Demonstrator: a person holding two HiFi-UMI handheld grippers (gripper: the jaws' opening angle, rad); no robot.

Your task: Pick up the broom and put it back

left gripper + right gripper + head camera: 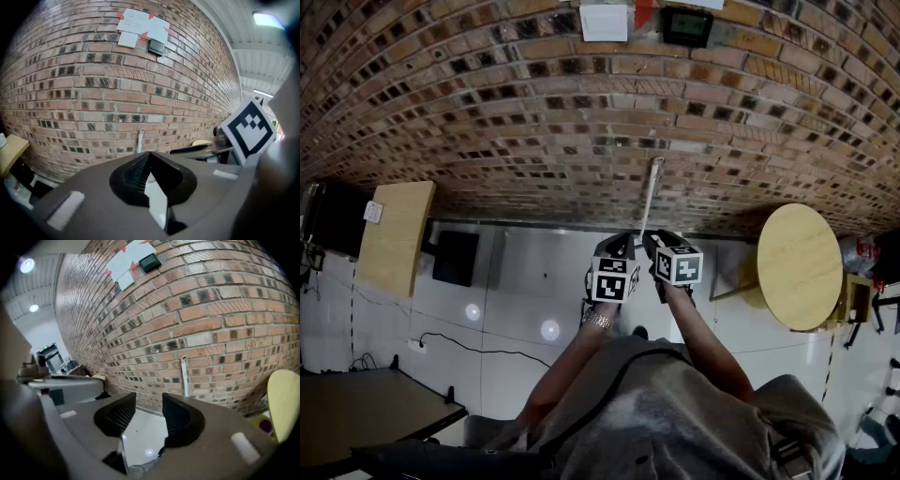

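The broom's thin white handle point(650, 195) leans upright against the brick wall point(534, 112), just beyond both grippers; its head is hidden behind them. The handle also shows in the left gripper view point(139, 140) and in the right gripper view point(185, 376), apart from the jaws in both. My left gripper point(623, 242) point(149, 154) has its fingertips meeting, with nothing between them. My right gripper point(654, 240) point(149, 401) stands open beside it, a bare gap of floor showing between its black fingers point(180, 420).
A round yellow table point(799, 267) stands at the right by the wall. A wooden panel point(394, 234) and a black box point(455, 256) stand at the left, with a dark table point(366, 412) nearer me. A cable point(478, 349) runs over the white floor. Papers point(605, 21) hang on the wall.
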